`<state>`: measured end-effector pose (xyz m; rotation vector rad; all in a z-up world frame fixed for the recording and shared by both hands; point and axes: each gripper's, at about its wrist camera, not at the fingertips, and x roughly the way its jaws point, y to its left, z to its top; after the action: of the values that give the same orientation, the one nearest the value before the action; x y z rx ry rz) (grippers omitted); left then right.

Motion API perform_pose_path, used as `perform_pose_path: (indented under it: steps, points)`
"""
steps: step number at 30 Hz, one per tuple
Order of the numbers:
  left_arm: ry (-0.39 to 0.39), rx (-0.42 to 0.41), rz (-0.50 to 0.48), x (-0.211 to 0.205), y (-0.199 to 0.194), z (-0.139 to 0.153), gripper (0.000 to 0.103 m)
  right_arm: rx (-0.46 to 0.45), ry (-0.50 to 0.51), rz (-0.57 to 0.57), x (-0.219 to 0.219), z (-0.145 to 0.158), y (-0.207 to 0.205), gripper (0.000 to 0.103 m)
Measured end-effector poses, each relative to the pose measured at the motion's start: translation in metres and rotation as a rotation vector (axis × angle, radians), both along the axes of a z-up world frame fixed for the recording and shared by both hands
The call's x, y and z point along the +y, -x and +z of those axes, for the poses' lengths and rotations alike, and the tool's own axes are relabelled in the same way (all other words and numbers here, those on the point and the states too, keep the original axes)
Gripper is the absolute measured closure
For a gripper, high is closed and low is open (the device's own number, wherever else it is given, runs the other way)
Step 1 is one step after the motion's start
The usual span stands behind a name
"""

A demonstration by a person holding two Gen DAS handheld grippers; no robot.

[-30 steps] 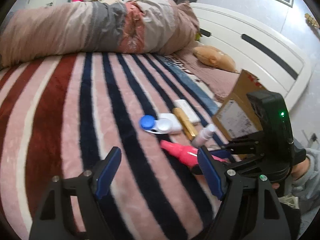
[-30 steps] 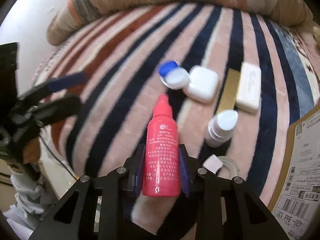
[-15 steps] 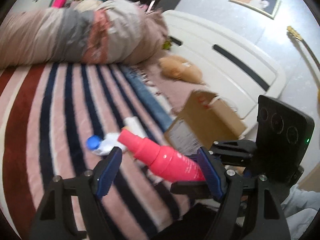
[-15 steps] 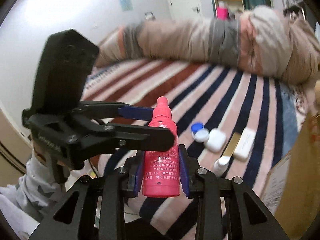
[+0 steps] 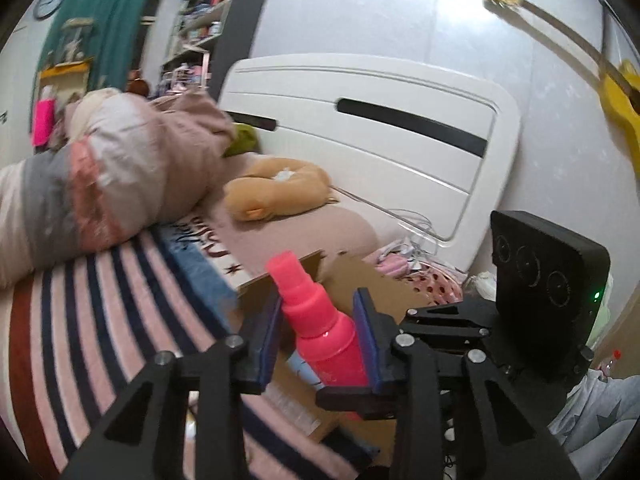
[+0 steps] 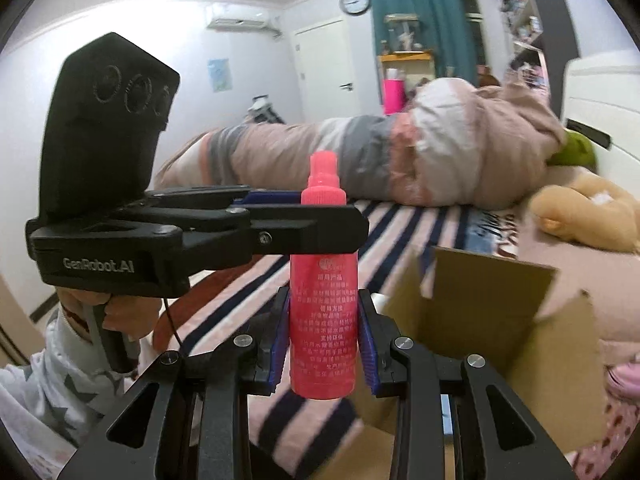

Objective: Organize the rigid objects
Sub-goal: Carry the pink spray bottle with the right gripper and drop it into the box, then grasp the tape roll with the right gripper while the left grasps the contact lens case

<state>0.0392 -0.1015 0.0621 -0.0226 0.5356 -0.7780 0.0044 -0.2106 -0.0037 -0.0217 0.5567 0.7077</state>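
A pink spray bottle (image 6: 323, 312) stands upright in my right gripper (image 6: 323, 340), whose blue pads are shut on its body. My left gripper (image 5: 318, 332) has closed around the bottle's upper part (image 5: 320, 328); its left pad touches the neck, and a thin gap shows at the right pad. In the right wrist view the left gripper's fingers (image 6: 280, 232) cross in front of the bottle's shoulder. An open cardboard box (image 6: 492, 320) stands on the bed just right of the bottle.
The striped blanket (image 5: 100, 320) covers the bed. A rolled duvet (image 6: 380, 160) lies along the far side, a tan plush pillow (image 5: 276, 192) near the white headboard (image 5: 380, 140). A pink basket (image 5: 432, 284) sits beyond the box.
The right gripper lifted the pink bottle off the blanket and turned it upright near the box. The left gripper came in and narrowed its fingers around the bottle's top.
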Motion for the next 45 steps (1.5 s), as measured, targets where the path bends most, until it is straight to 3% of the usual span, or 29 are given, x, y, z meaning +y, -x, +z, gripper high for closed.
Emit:
perform_pose_path:
  steps: [3, 6, 12, 15, 18, 22, 24, 28, 32, 34, 39, 45]
  points:
    - [-0.085, 0.011, -0.004, -0.031, -0.009, -0.004, 0.074, 0.051, -0.014, -0.028, -0.025, -0.006, -0.007, 0.076]
    - [-0.164, 0.062, -0.013, -0.051, -0.022, -0.020, 0.074, 0.162, -0.022, -0.035, -0.041, -0.023, -0.025, 0.076]
    - [-0.270, 0.109, 0.000, -0.066, -0.034, -0.044, 0.074, 0.299, 0.018, -0.040, -0.043, -0.053, -0.051, 0.076]
    - [-0.294, 0.122, 0.001, -0.068, -0.038, -0.051, 0.073, 0.371, 0.019, -0.043, -0.043, -0.064, -0.060, 0.076]
    - [-0.296, 0.134, 0.005, -0.068, -0.039, -0.055, 0.058, 0.419, 0.025, -0.051, -0.044, -0.074, -0.066, 0.075]
    - [-0.295, 0.134, 0.011, -0.066, -0.038, -0.055, 0.056, 0.432, 0.039, -0.057, -0.045, -0.075, -0.066, 0.075]
    - [-0.299, 0.126, 0.024, -0.063, -0.035, -0.052, 0.055, 0.424, 0.050, -0.071, -0.044, -0.073, -0.068, 0.075]
    - [-0.258, 0.088, 0.058, -0.042, -0.023, -0.038, 0.036, 0.392, 0.053, -0.097, -0.048, -0.064, -0.060, 0.075]
    - [-0.236, 0.051, 0.115, -0.010, -0.009, -0.022, 0.033, 0.317, 0.042, -0.083, -0.044, -0.042, -0.043, 0.075]
    - [-0.230, 0.038, 0.165, 0.014, 0.000, -0.017, 0.026, 0.261, 0.043, -0.059, -0.035, -0.027, -0.032, 0.074]
    - [-0.221, 0.040, 0.264, 0.074, 0.014, -0.020, 0.025, 0.123, 0.076, -0.057, 0.001, 0.005, -0.010, 0.074]
    - [-0.206, 0.084, 0.357, 0.136, 0.018, -0.049, 0.025, 0.134, 0.084, 0.046, 0.054, 0.005, -0.010, 0.074]
